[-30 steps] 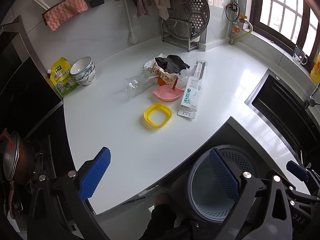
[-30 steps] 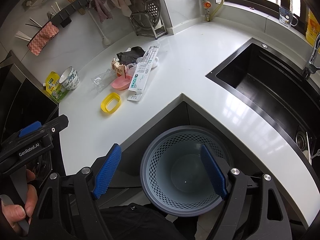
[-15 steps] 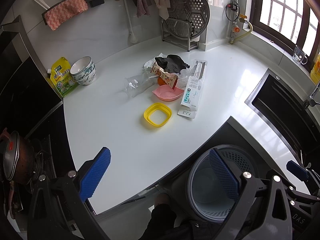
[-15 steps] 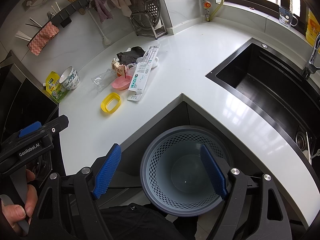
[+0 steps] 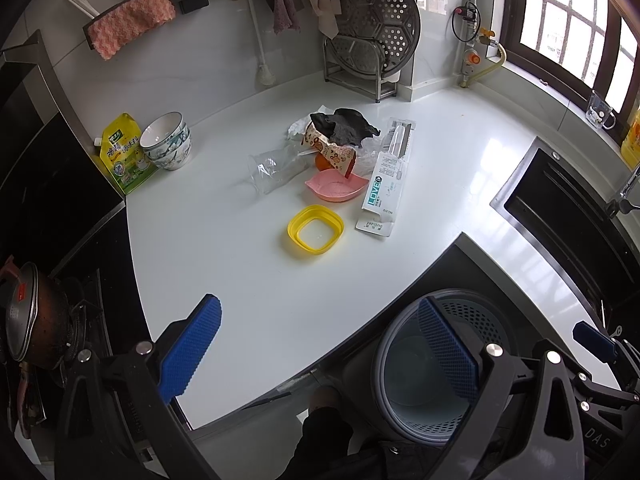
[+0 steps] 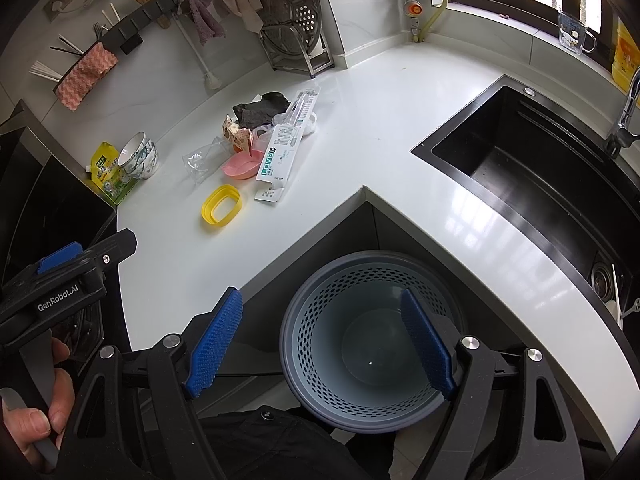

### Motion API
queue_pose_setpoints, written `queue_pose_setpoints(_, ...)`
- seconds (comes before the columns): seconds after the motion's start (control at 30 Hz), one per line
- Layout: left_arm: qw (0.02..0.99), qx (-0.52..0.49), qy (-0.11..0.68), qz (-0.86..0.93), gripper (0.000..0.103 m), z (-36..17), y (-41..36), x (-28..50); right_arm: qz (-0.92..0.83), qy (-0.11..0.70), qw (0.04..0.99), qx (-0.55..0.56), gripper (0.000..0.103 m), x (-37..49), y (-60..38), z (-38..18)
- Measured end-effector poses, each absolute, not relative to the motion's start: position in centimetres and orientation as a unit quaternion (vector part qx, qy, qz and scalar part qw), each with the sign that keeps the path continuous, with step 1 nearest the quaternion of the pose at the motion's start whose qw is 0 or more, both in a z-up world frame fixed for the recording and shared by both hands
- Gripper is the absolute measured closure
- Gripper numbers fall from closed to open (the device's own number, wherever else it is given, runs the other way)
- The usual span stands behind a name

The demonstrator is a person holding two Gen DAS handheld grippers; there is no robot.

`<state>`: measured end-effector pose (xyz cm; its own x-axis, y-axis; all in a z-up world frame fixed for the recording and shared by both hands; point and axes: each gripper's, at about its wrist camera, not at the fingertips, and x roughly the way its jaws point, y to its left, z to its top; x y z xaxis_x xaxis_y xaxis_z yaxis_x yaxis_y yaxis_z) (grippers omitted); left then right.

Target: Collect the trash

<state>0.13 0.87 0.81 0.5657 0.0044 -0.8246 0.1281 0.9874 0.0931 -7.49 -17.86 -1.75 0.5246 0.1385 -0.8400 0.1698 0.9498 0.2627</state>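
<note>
A heap of trash lies mid-counter: a dark crumpled rag, a printed snack wrapper, a clear plastic cup on its side, a long toothbrush package and crumpled clear plastic. A pink leaf-shaped dish and a yellow square lid lie in front of the heap. A grey perforated bin stands on the floor in the counter's inner corner. My left gripper is open above the counter's near edge, holding nothing. Over the bin, my right gripper is also open with nothing in it.
Stacked bowls and a yellow-green pouch sit at the counter's left end, by a stove with a pot. A black sink lies on the right. A steamer rack stands at the back wall. A hand holds the left gripper.
</note>
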Motion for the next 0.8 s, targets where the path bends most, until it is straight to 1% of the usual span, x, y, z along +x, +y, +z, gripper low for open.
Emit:
queue_pose_setpoints(0.5,0.880,0.072,0.469,-0.033,0.006,0.2,1.2,0.3,-0.008,0.491,0.856,0.159,0.025,-7.0,-17.8,-2.2)
queue_pose_setpoints(0.8,0.878,0.071,0.473,-0.020,0.006,-0.9,3.0,2.6,-0.008,0.495,0.853,0.164,0.025,-4.5,-17.0,-3.3)
